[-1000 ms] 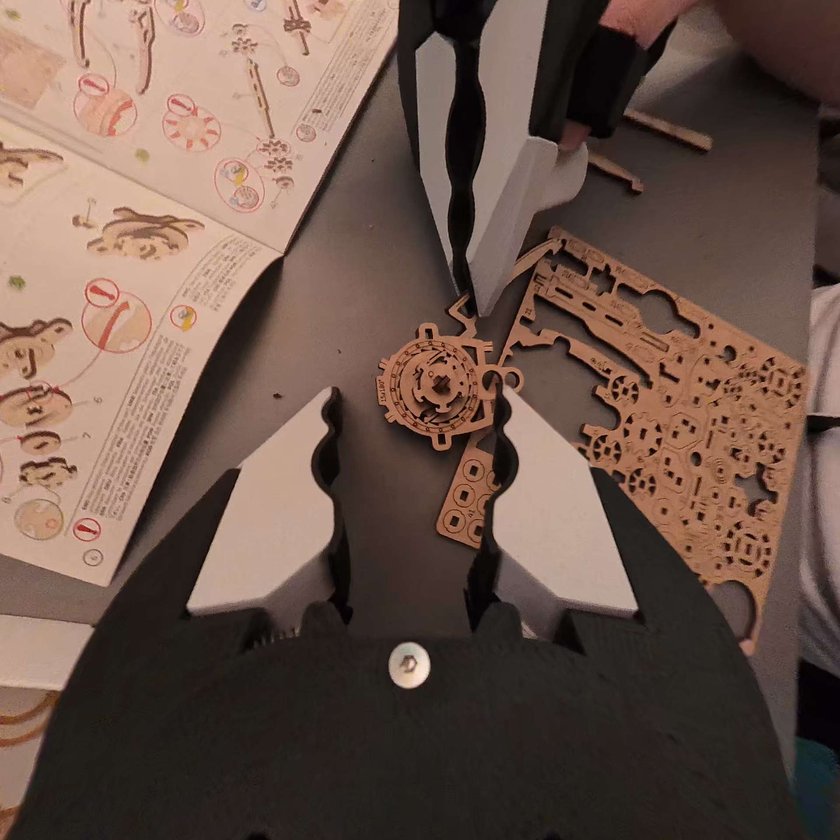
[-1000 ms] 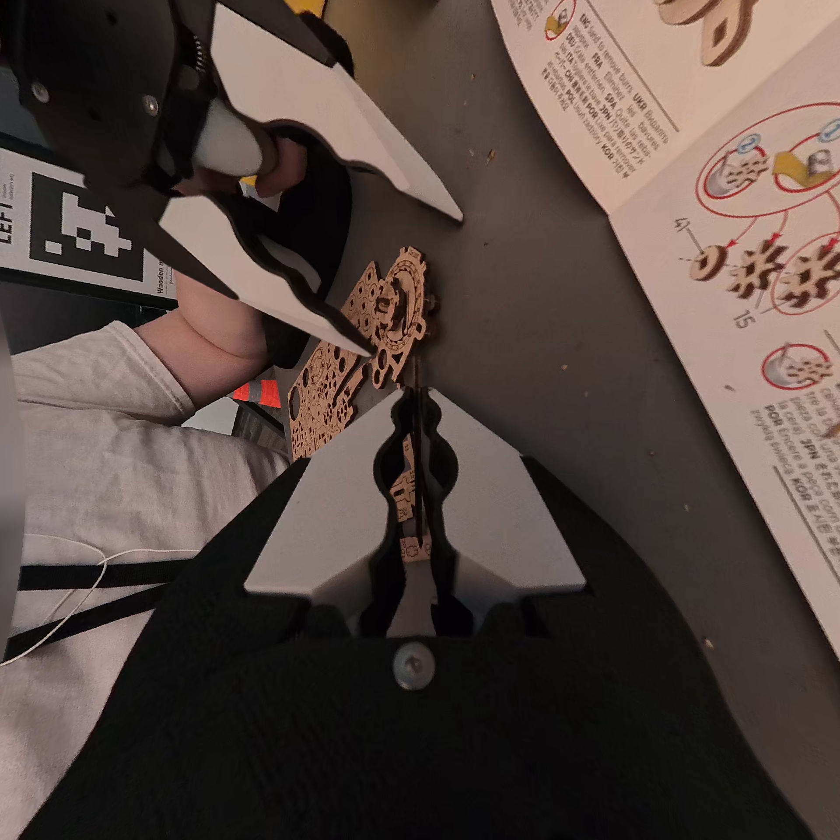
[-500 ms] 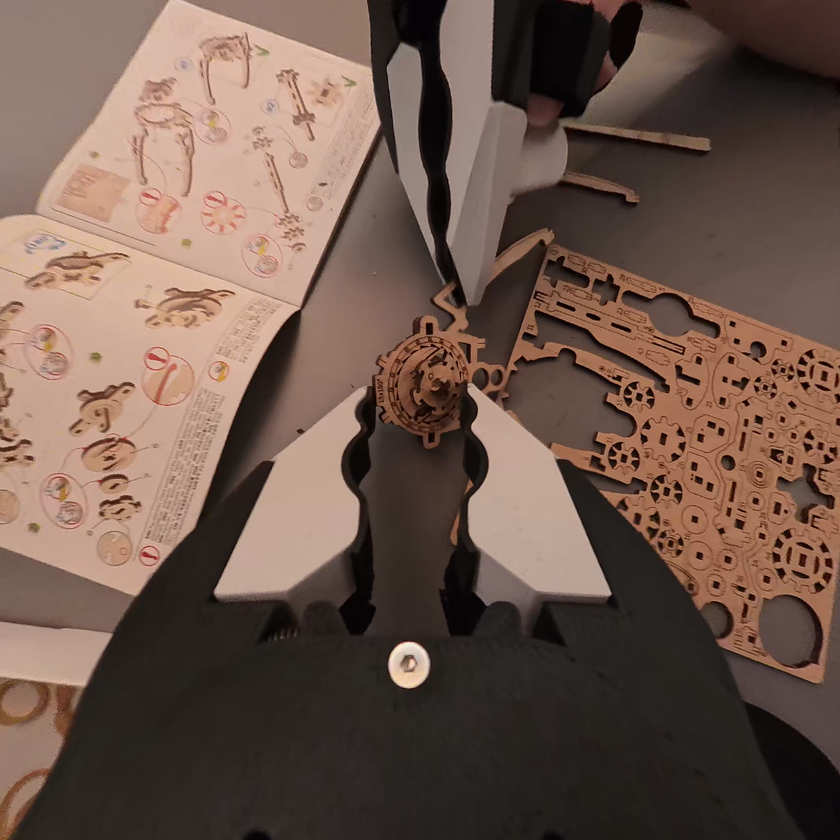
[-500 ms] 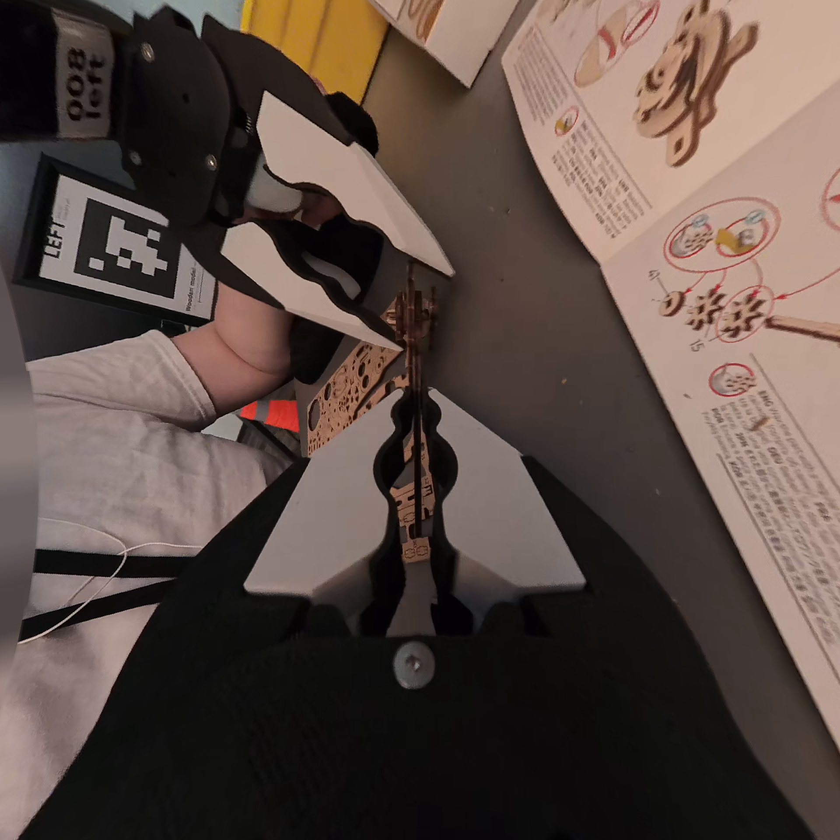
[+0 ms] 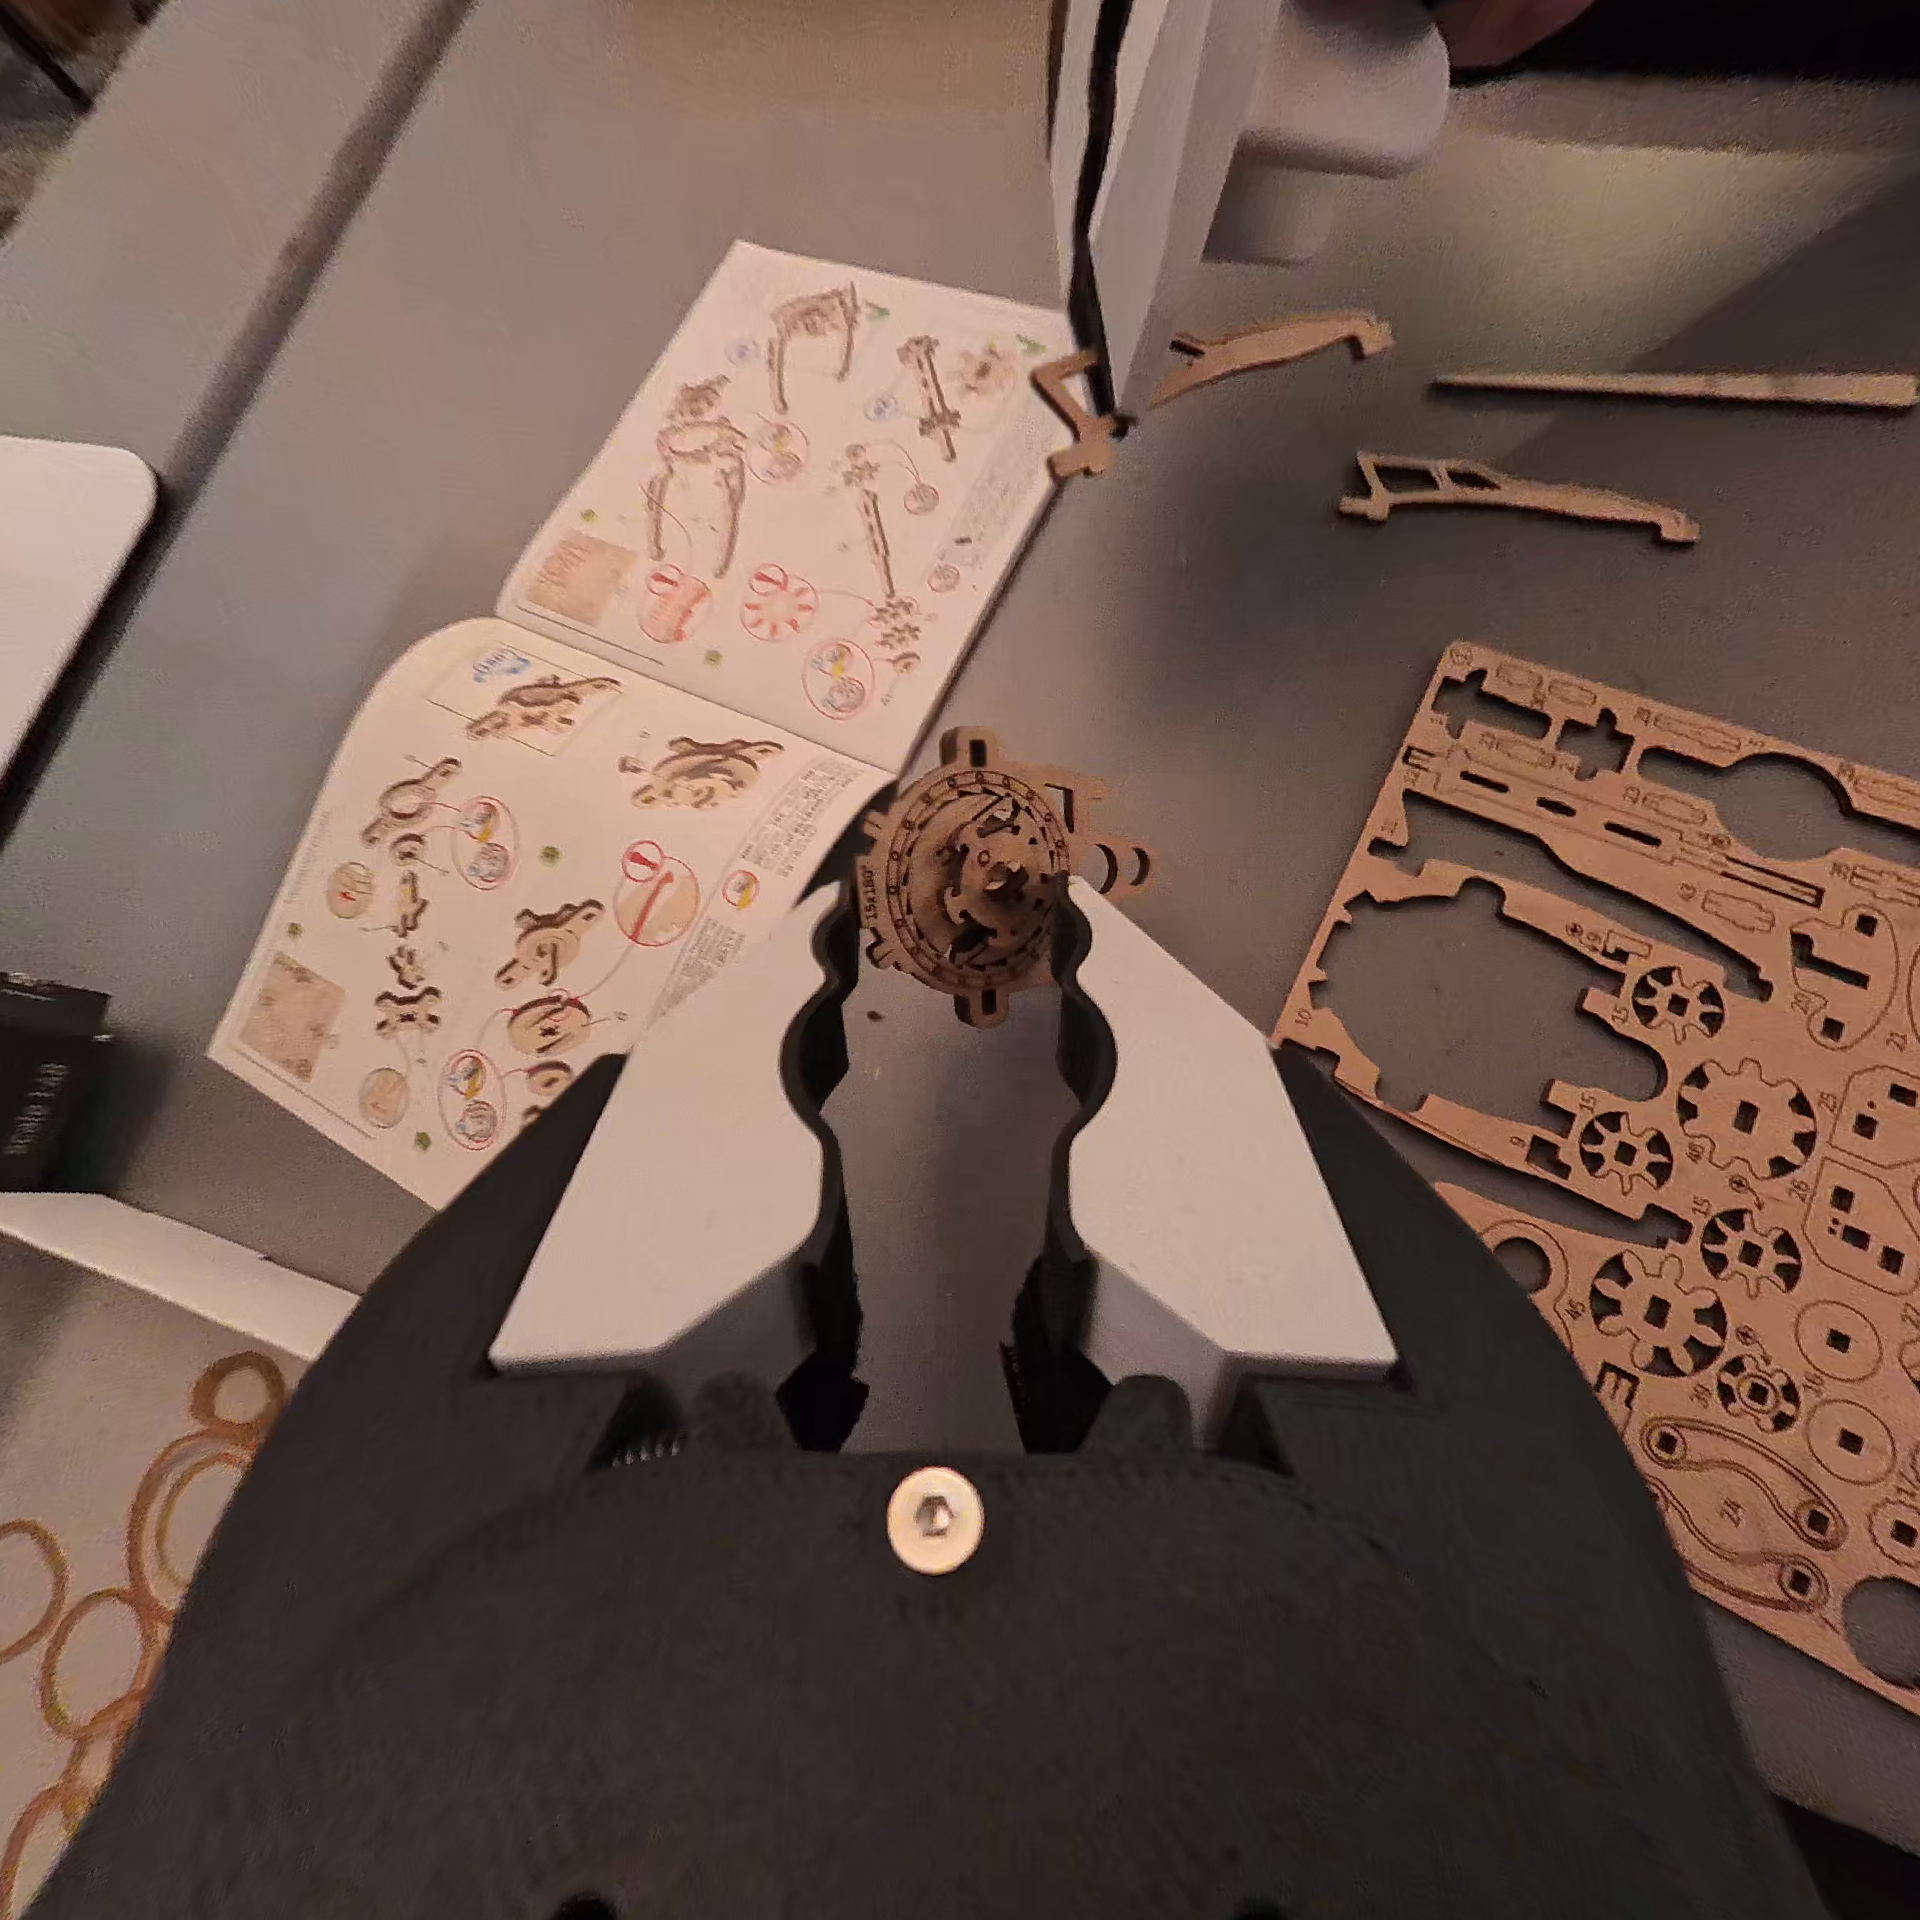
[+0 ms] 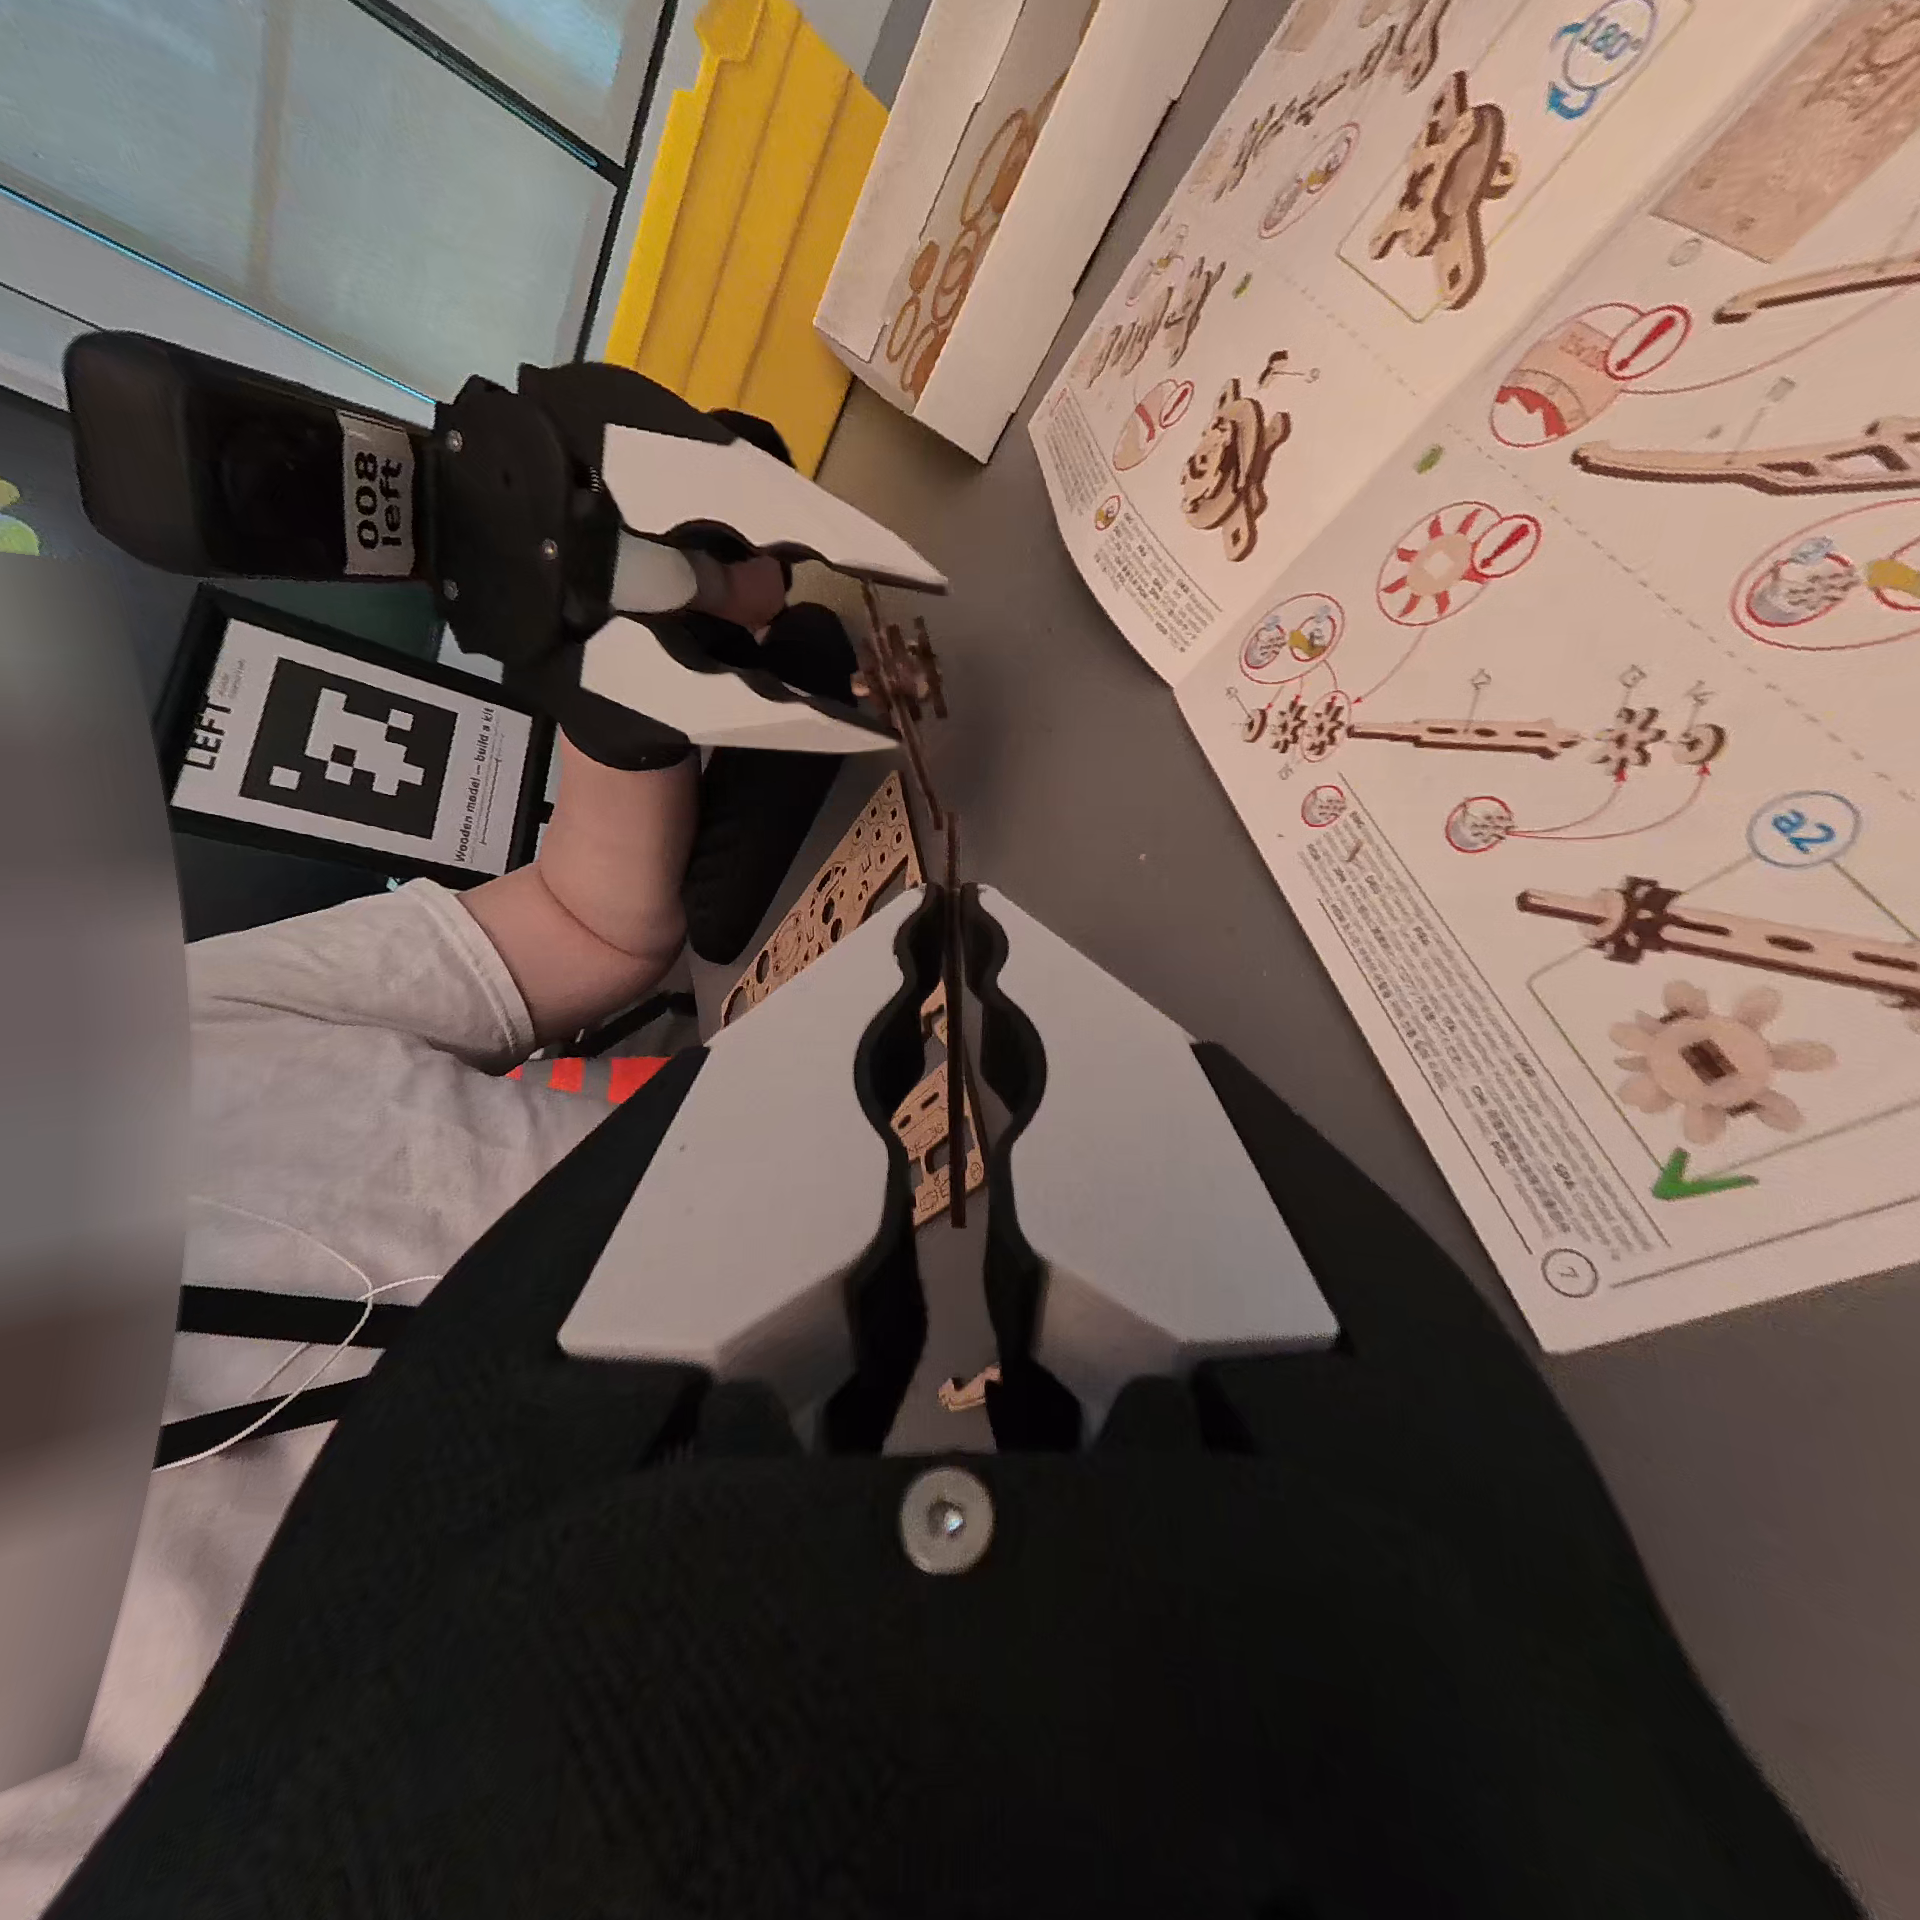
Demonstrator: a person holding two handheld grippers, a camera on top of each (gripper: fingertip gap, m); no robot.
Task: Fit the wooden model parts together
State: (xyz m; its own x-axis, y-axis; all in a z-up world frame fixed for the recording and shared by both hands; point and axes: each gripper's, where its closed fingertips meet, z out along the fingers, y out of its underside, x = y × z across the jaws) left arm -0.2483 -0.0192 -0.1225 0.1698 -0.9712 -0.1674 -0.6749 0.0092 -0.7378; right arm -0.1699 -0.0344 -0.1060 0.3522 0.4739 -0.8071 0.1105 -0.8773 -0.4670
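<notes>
I found my left gripper [image 5: 961,914] clamped on the round wooden gear assembly [image 5: 966,894], held clear of the grey tabletop [image 5: 1195,644]. My right gripper [image 6: 951,894] was closed on a thin wooden strip [image 6: 954,1039], seen edge-on. The punched part sheet [image 5: 1662,1091] lay flat just right of the left gripper, the open instruction booklet [image 5: 582,831] to its left. A white box [image 6: 966,229] held wooden rings.

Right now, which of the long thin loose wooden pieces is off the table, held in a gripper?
The flat arm piece pinched in the right gripper. The truss-like strut and the plain stick lie loose on the grey table.
</notes>
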